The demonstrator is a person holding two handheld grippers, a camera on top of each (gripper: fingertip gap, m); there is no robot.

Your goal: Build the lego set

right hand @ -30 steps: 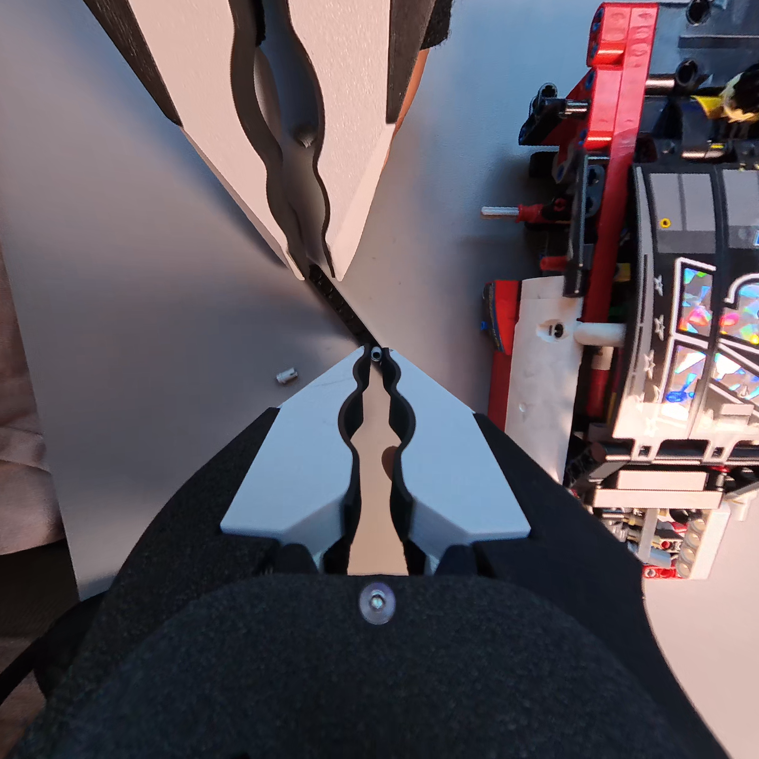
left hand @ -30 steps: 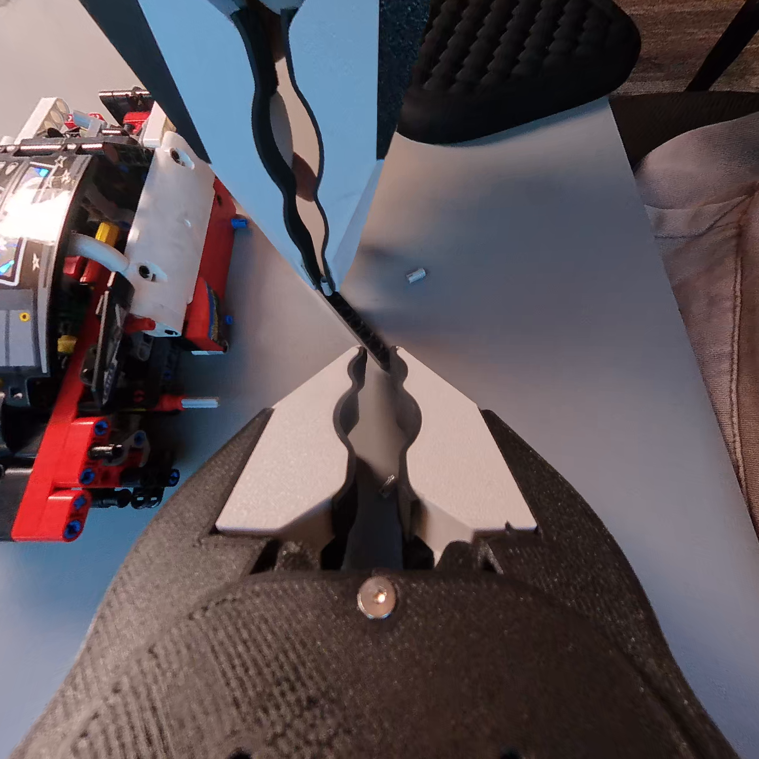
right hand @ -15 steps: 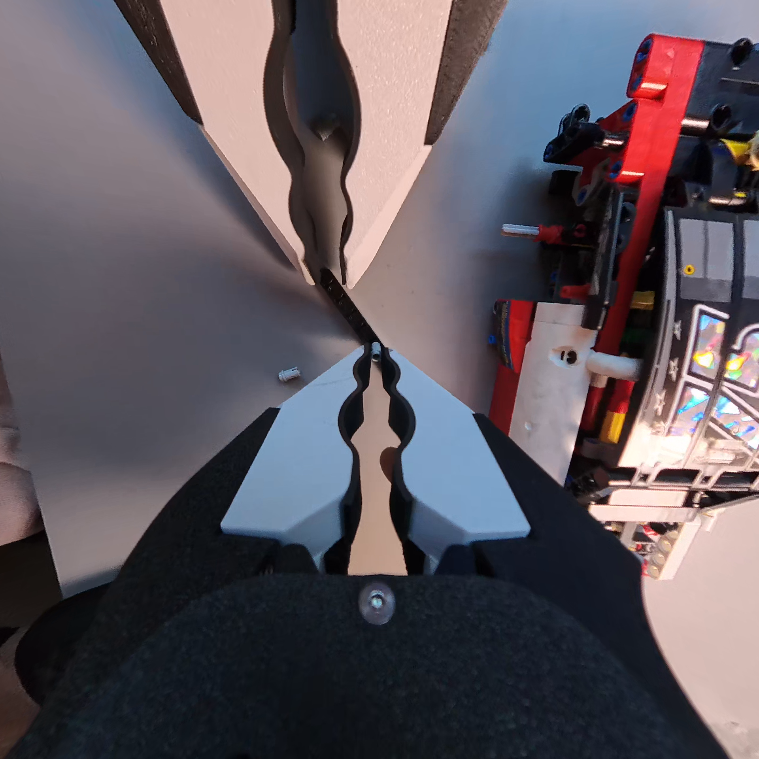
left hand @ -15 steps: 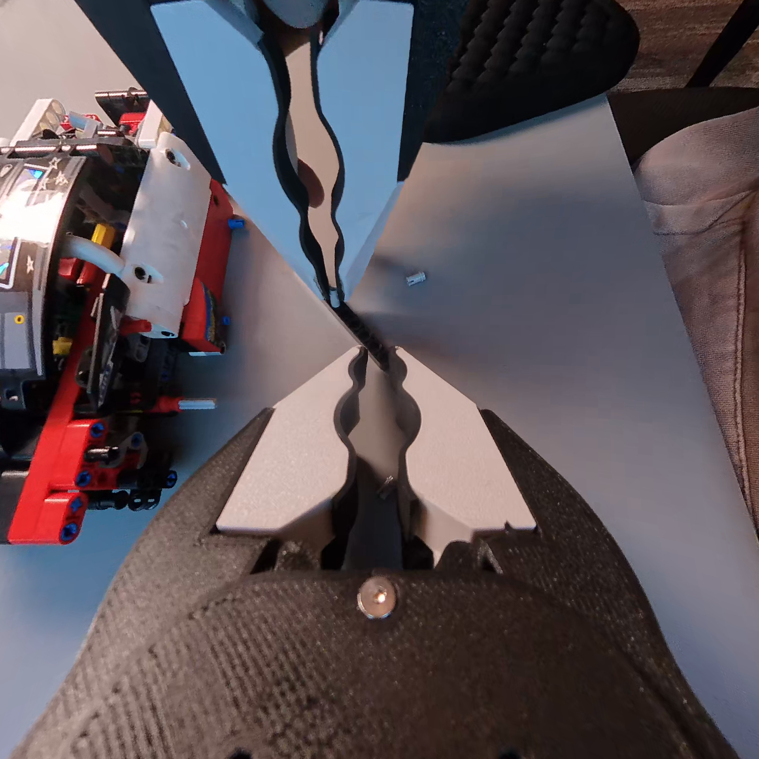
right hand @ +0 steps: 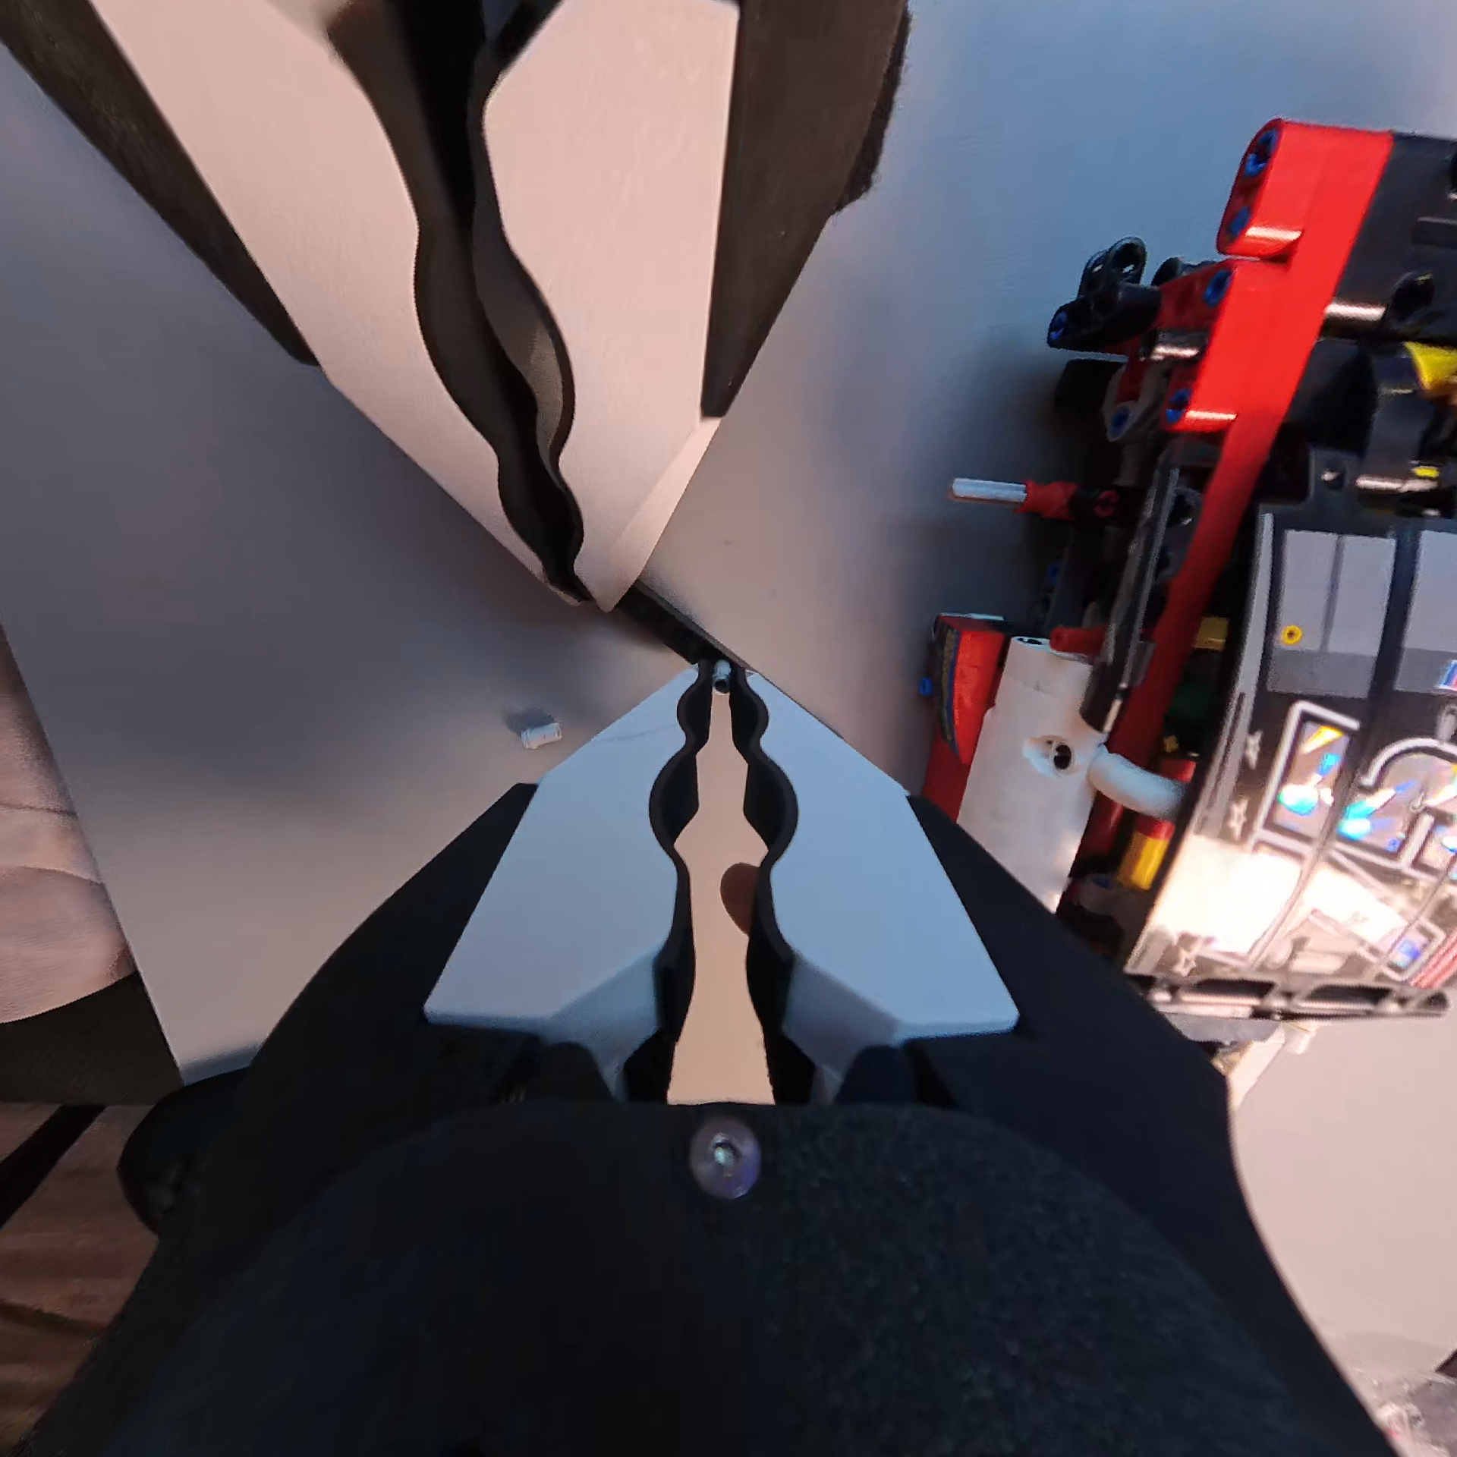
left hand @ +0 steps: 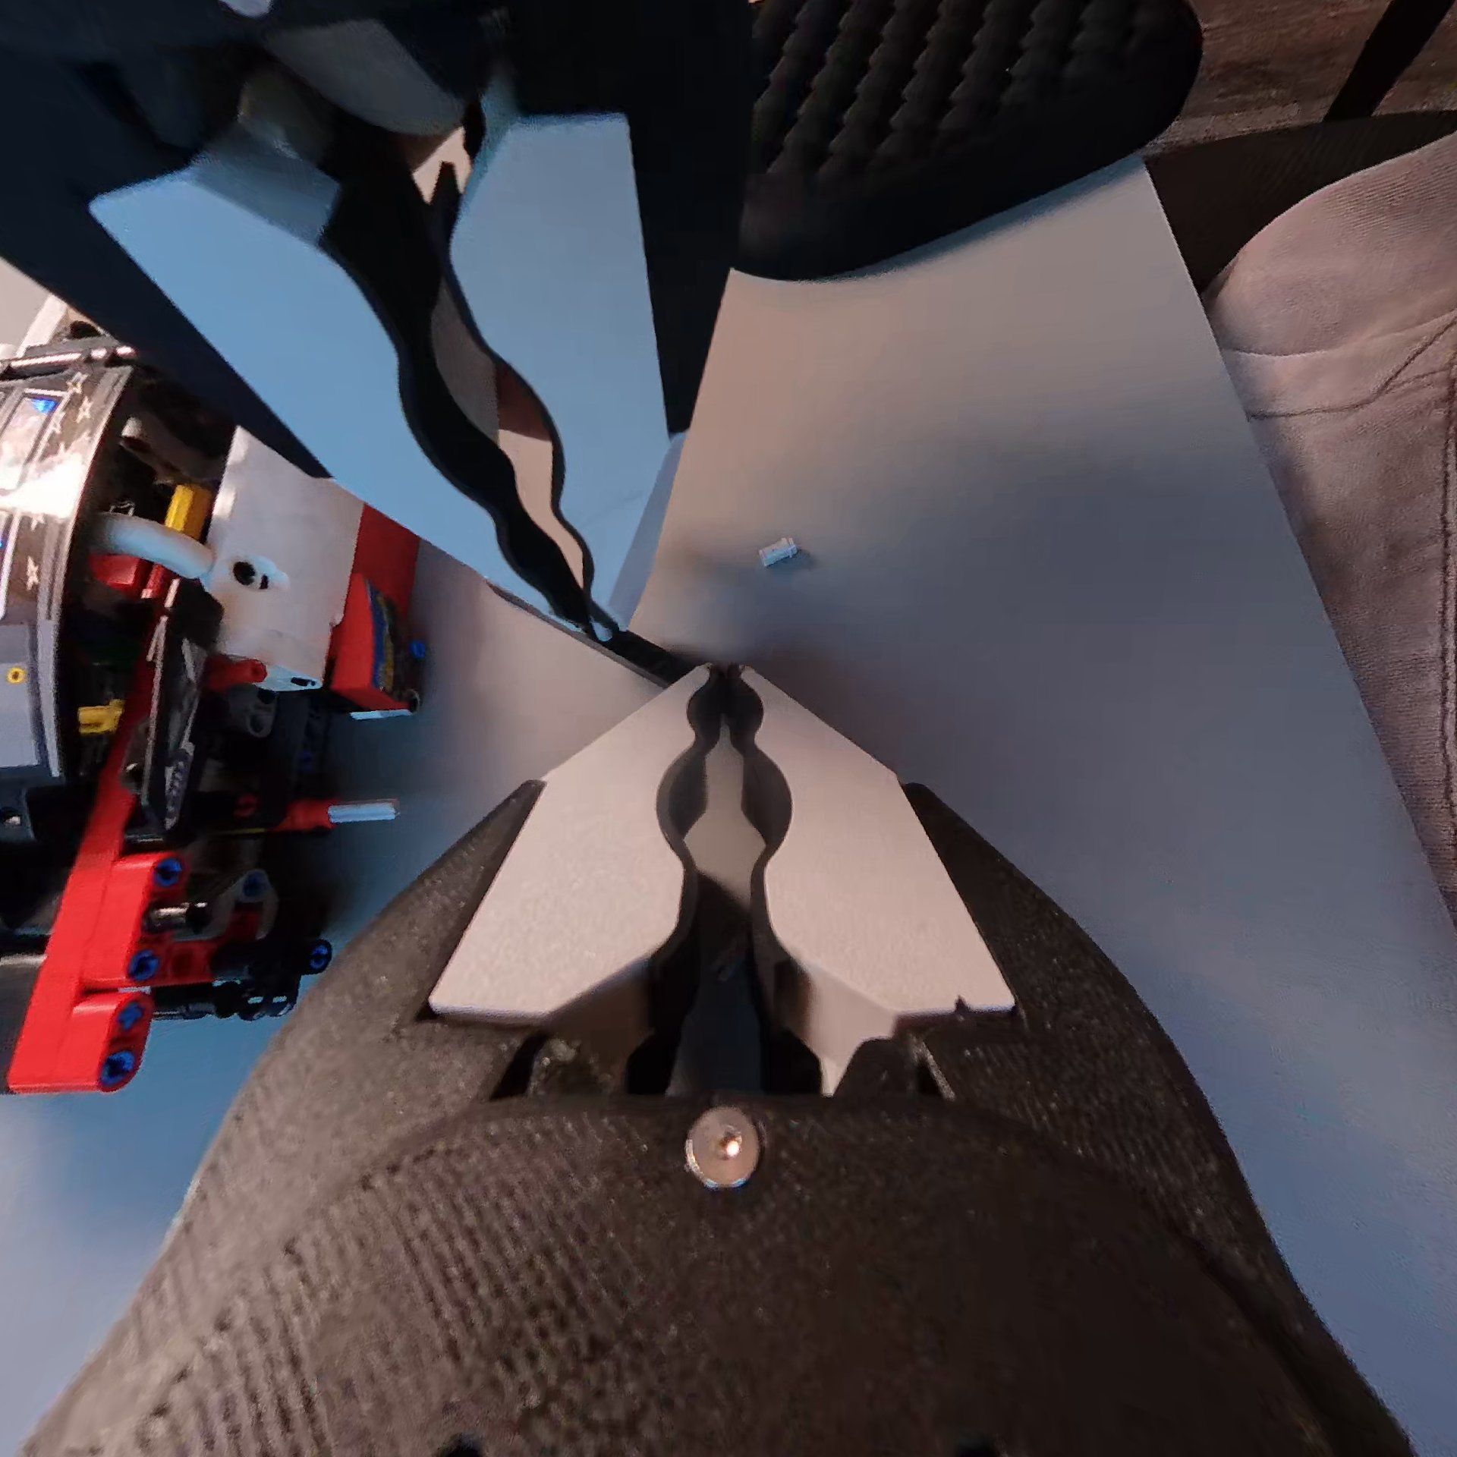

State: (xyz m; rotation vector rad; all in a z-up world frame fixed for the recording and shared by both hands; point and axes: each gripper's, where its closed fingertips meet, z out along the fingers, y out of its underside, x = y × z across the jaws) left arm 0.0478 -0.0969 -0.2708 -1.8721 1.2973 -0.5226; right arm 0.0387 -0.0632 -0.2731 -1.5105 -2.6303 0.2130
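My left gripper (left hand: 724,670) is shut on one end of a short black axle (left hand: 646,650) held above the white table (left hand: 985,552). My right gripper (right hand: 719,670) faces it tip to tip and is shut on a small grey bush (right hand: 721,674) at the axle's other end (right hand: 666,627). Each gripper shows large at the top of the other's view. The red, black and white lego model (left hand: 158,709) lies on the table left of the grippers; in the right wrist view it (right hand: 1261,631) is on the right. A loose small grey piece (left hand: 779,552) (right hand: 540,729) lies on the table.
The table edge (left hand: 1261,473) runs close by on the side away from the model, with pinkish-grey fabric (left hand: 1356,473) beyond it. A thin white-tipped red axle (left hand: 347,812) sticks out of the model toward the grippers. Less than 4 cm separates the two grippers' tips. About 4 centimetres separates my left fingertips from the loose small grey piece (right hand: 540,729).
The two grippers have come closer together and tilted. Less of the black axle shows between their tips than before. The model and the loose grey piece have not moved.
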